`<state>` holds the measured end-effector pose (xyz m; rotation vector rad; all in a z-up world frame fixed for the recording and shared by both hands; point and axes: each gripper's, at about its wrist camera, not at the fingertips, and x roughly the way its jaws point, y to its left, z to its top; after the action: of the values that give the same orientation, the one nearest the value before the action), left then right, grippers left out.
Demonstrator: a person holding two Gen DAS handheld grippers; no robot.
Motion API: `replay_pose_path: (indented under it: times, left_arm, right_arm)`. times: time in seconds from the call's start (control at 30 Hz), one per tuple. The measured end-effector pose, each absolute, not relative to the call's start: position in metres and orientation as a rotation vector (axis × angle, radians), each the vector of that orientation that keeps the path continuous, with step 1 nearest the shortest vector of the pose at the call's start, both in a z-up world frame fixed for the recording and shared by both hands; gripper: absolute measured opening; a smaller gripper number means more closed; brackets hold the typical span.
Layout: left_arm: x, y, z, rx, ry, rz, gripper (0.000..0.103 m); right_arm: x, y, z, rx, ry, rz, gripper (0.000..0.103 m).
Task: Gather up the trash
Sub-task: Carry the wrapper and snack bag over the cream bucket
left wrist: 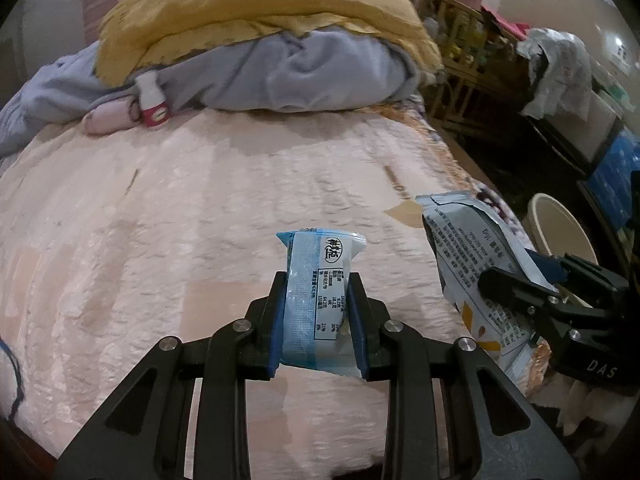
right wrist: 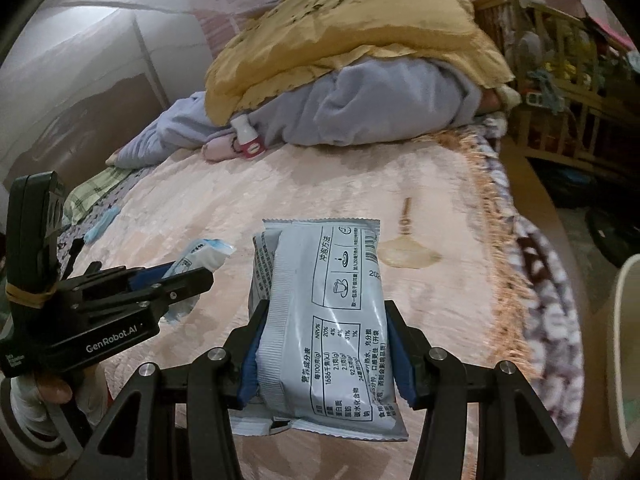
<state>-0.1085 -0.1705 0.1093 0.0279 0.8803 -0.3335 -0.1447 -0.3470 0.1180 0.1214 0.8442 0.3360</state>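
Two wrappers are up off the bed [left wrist: 160, 220] at once — one in each of our grippers. Our left gripper [left wrist: 318, 280] has its jaws clamped on a small blue-and-white wrapper [left wrist: 316, 284], the blue pads pressing its sides so that its crimped top sticks up past the fingertips. Our right gripper [right wrist: 324, 312] has its jaws clamped on a larger grey packet [right wrist: 328, 308], printed side toward the camera, with a torn flap hanging below the pads. In the left wrist view the grey packet shows at the right, above the bed's fringed edge, near a cream bin [left wrist: 560, 232] that stands on the floor beside the bed. At the far end of the pink bedspread a small white bottle with a red base [left wrist: 153, 100] leans against a heap of grey and yellow bedding [left wrist: 260, 32] — well apart from both grippers. A hand [right wrist: 52, 392] shows under the left gripper in the right wrist view.
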Motion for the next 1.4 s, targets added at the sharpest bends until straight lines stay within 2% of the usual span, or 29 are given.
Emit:
replay_pose_path:
  times: [1.4]
  left_arm:
    - [-0.144, -0.398, 0.140, 0.276, 0.803, -0.644, 0.026]
  right_arm:
    - [-0.237, -0.573, 0.140, 0.267, 0.738, -0.017, 0.052]
